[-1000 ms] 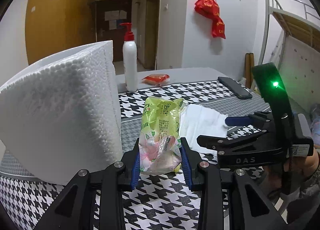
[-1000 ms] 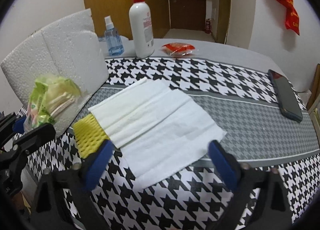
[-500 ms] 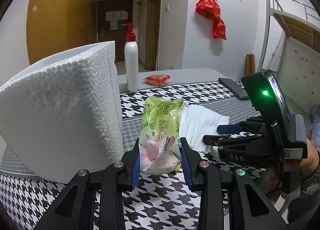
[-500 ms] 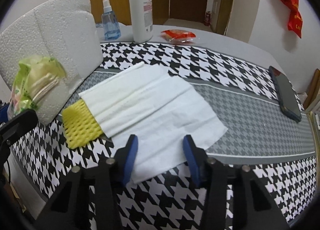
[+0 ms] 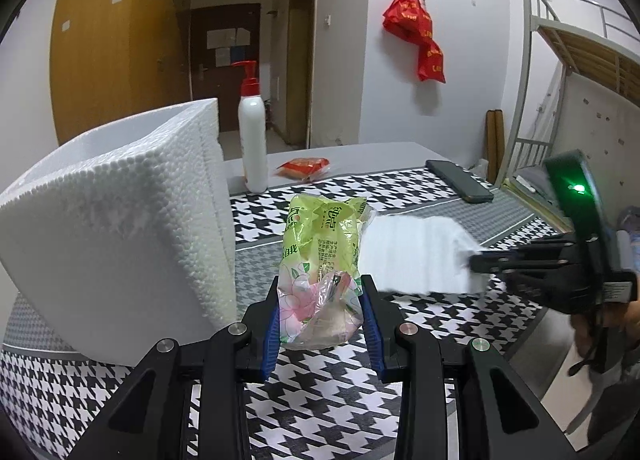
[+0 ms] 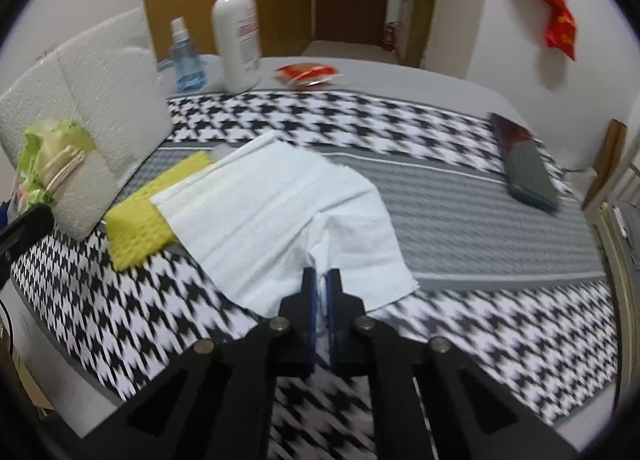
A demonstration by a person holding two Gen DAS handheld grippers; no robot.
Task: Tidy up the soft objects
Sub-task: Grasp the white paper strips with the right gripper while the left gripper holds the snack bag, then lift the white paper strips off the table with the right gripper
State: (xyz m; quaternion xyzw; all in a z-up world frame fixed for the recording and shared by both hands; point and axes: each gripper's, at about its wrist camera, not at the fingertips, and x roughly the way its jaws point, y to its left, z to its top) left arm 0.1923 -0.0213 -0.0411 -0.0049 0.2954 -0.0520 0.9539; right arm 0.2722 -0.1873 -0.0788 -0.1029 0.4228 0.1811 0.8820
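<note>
My left gripper is shut on a green and pink plastic packet, held upright just above the houndstooth cloth beside a white foam block. In the right wrist view my right gripper is shut on the near edge of a white cloth, pinching it into a raised fold. A yellow sponge lies half under the cloth's left side. The packet shows at the far left there. From the left wrist view the white cloth is lifted at its right corner by the right gripper.
A white pump bottle, a small blue spray bottle and a red packet stand at the table's far side. A dark phone lies at the right. A bunk bed frame stands to the right.
My right gripper went from wide open to shut on the white cloth's near edge and pulled it up into a fold. The left gripper and its packet stayed put.
</note>
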